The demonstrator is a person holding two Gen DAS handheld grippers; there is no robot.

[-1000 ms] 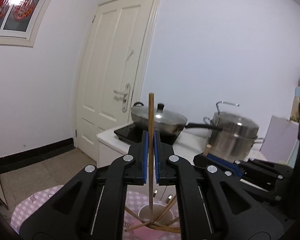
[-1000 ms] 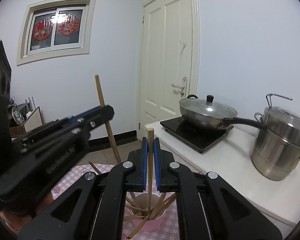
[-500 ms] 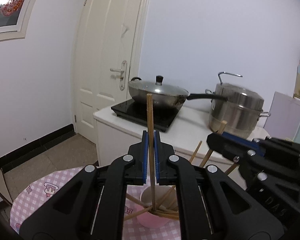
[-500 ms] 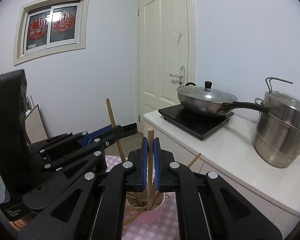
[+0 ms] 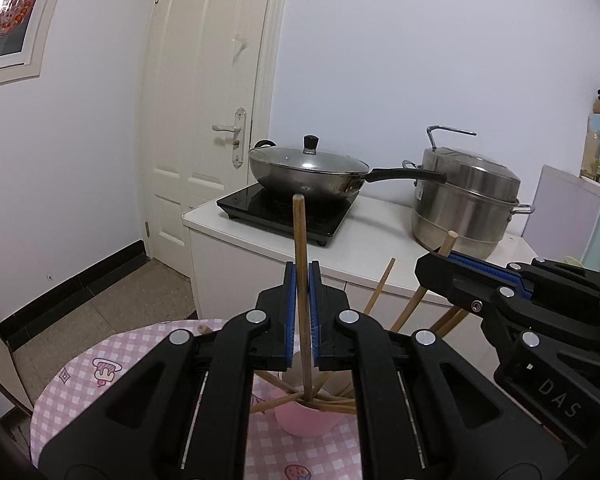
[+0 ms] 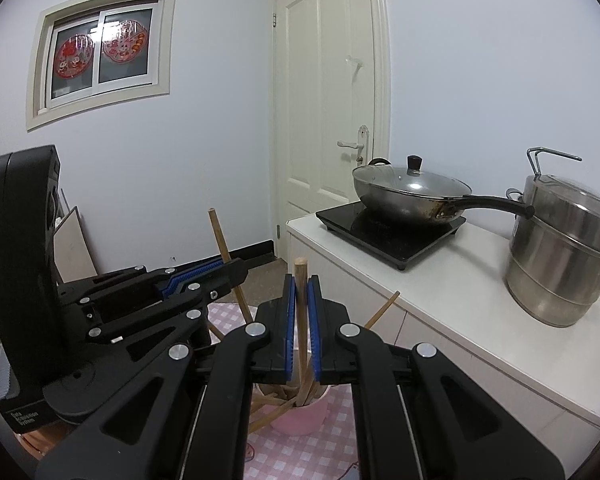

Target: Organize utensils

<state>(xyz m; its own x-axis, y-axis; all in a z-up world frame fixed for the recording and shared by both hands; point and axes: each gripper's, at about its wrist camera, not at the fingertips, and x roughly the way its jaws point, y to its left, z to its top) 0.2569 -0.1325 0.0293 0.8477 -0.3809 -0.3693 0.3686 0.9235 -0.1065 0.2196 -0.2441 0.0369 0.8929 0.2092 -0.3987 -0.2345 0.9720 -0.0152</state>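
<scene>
You see a pink cup (image 5: pixel 306 420) at 6 o'clock, wooden chopsticks (image 5: pixel 332 402) fanned inside; two chopsticks (image 5: pixel 300 248) stand nearly upright.

The left gripper (image 5: pixel 302 312) points forward and slightly down, its blue-padded jaws nearly closed on an upright chopstick (image 5: pixel 300 248). The right gripper (image 6: pixel 301 320) sits at its 3 o'clock, angled inward, jaws likewise clamped on a second chopstick (image 6: pixel 300 280), close beside it

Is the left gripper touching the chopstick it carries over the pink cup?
Touching. In the left wrist view the left gripper has both blue pads pressed against the upright chopstick, no gap either side, its lower end reaching into the pink cup.
</scene>
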